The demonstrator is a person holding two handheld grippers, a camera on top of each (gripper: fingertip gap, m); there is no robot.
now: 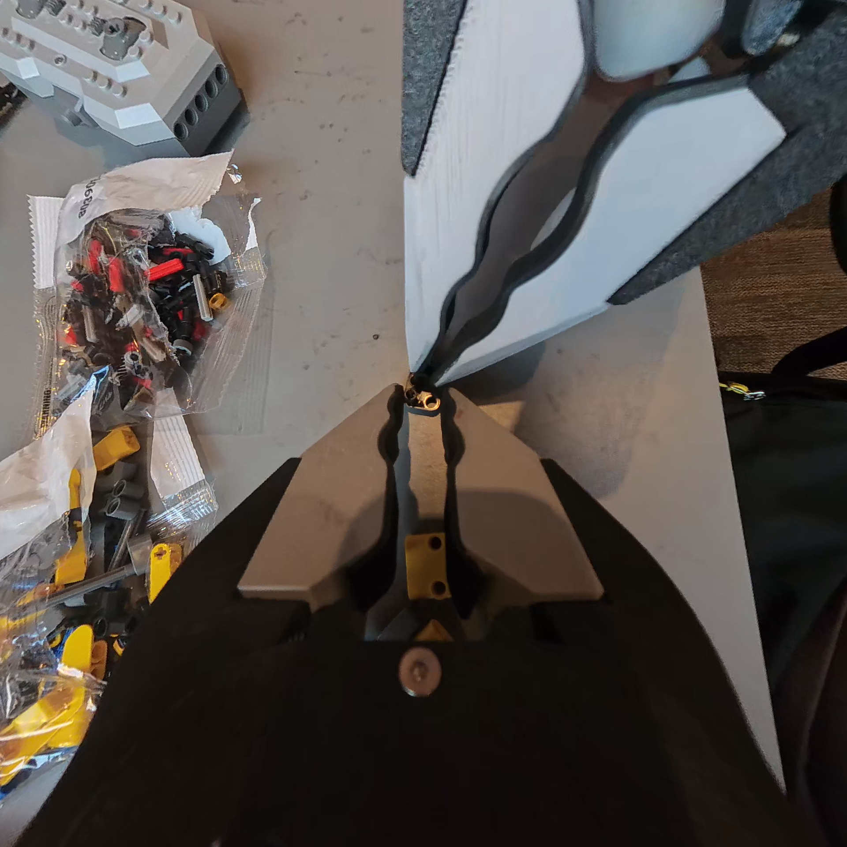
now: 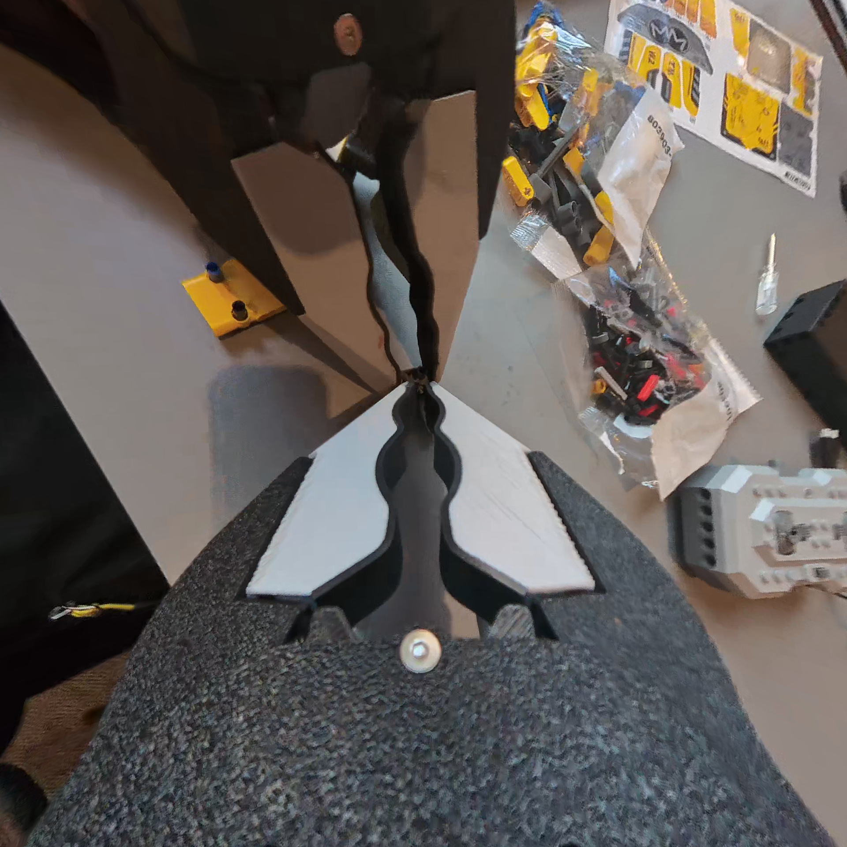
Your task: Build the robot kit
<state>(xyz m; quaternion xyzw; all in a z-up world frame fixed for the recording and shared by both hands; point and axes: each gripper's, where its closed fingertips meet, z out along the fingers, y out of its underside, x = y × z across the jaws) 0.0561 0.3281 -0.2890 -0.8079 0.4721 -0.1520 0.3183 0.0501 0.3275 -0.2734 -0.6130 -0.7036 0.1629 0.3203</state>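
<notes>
My left gripper, with grey fingers, and my right gripper, with white fingers, meet tip to tip above the grey table. Both are closed on a small black-and-silver part, which also shows in the right wrist view. The right gripper comes in from the top in the left wrist view. The left gripper comes in from the top in the right wrist view. A yellow brick with two holes lies on the table under the left gripper. In the right wrist view this brick carries a blue pin and a black pin.
A clear bag of red and black small parts and a bag of yellow and grey parts lie beside the grippers. A grey studded box, a sticker sheet, a small screwdriver and a black block lie farther off. The table edge is close. My left and right fingertips are right by each other. Left tips and right tips are each some 25 centimeters from the black block.
</notes>
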